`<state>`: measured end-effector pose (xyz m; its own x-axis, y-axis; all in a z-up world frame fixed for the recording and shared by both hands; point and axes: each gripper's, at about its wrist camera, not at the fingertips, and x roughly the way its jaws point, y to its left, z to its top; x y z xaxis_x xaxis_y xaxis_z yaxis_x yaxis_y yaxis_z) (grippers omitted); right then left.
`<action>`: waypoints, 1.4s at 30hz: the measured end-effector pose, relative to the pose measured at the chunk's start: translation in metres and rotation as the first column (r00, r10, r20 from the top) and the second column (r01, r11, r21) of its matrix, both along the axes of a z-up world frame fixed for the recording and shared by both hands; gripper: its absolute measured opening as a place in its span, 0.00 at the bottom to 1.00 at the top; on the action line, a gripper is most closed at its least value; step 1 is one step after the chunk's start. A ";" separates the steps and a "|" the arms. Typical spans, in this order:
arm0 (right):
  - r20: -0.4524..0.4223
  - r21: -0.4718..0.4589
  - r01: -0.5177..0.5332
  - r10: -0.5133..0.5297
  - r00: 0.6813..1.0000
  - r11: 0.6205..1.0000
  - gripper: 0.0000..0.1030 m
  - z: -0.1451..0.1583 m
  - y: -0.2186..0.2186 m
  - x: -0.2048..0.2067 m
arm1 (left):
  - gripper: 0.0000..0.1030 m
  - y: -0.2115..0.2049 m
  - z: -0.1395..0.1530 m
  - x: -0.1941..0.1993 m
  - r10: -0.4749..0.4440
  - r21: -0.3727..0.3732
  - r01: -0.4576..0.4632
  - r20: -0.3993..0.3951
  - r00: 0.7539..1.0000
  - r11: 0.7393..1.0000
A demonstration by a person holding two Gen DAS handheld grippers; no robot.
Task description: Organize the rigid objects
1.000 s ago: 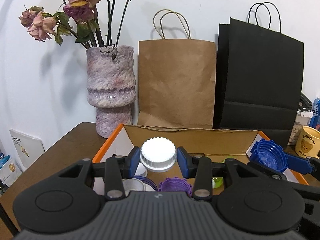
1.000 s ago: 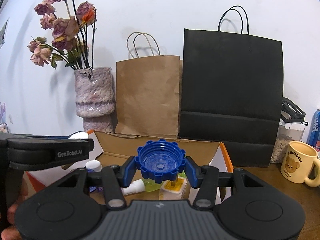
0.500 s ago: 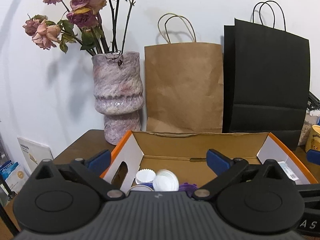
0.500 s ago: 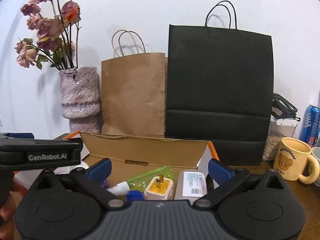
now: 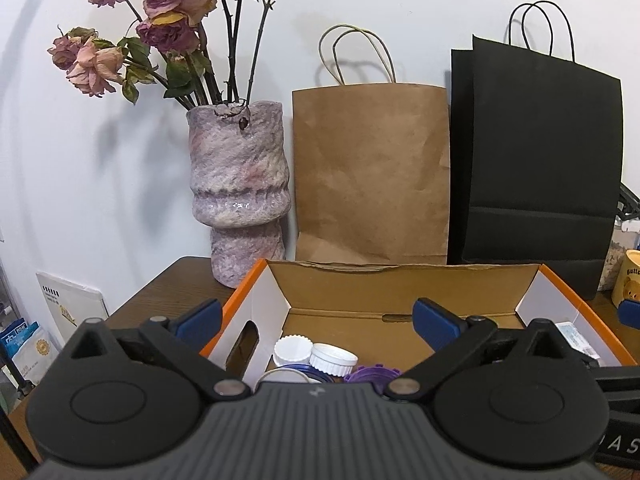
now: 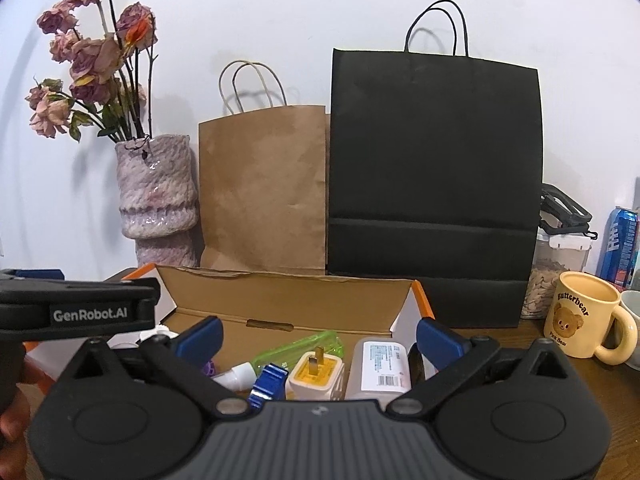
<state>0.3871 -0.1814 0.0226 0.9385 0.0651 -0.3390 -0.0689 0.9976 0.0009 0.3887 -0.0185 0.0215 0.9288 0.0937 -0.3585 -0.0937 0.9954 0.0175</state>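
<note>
An open orange-edged cardboard box stands on the table; it also shows in the right wrist view. My left gripper is open and empty above its left part, where white ribbed caps and a purple cap lie. My right gripper is open and empty above its right part, over a blue cap, a yellow plug adapter, a white labelled bottle and a green case.
A purple vase with dried roses, a brown paper bag and a black paper bag stand behind the box. A yellow bear mug, a snack jar and a blue can are at right.
Both grippers opened. The left one let go of the white cap and the right one let go of the blue cap; both caps now lie in the box. Both grippers drew back slightly.
</note>
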 end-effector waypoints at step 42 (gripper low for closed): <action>0.090 0.028 0.002 -0.005 0.996 1.000 1.00 0.053 -0.013 -0.185 | 1.00 0.018 0.043 -0.192 -0.047 -0.004 0.047 0.055 0.997 0.999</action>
